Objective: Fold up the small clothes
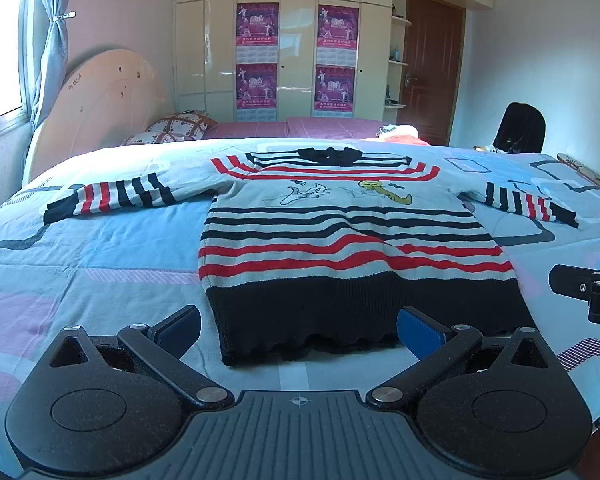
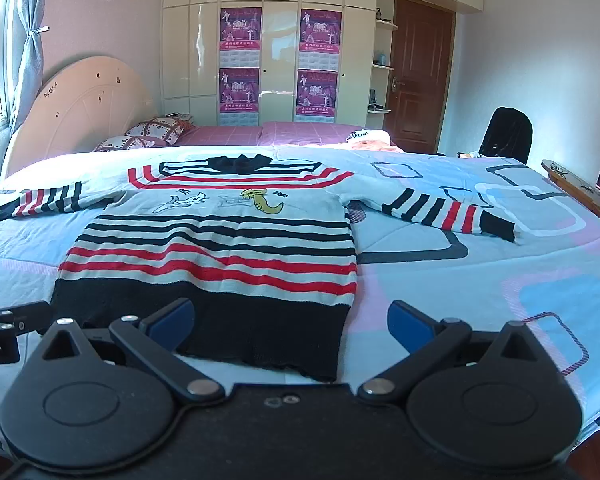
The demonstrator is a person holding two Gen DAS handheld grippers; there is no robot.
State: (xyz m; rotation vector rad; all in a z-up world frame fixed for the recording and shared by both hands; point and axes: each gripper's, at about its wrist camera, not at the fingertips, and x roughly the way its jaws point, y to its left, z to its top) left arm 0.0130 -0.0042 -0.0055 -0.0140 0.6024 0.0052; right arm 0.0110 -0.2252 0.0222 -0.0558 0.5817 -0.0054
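While sweater (image 1: 340, 240) lies flat | left claw (image 1: 298, 330) spread, empty | right claw (image 2: 290, 324) spread, empty

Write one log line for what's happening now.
sweater: flat on bed, unfolded | left claw: open | right claw: open

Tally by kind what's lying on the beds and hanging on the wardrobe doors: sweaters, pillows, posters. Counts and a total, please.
Sweater: 1, spread flat on the quilt, sleeves out
Pillows: 2, by the headboard
Posters: 4, two on each of two wardrobe doors
Total: 7
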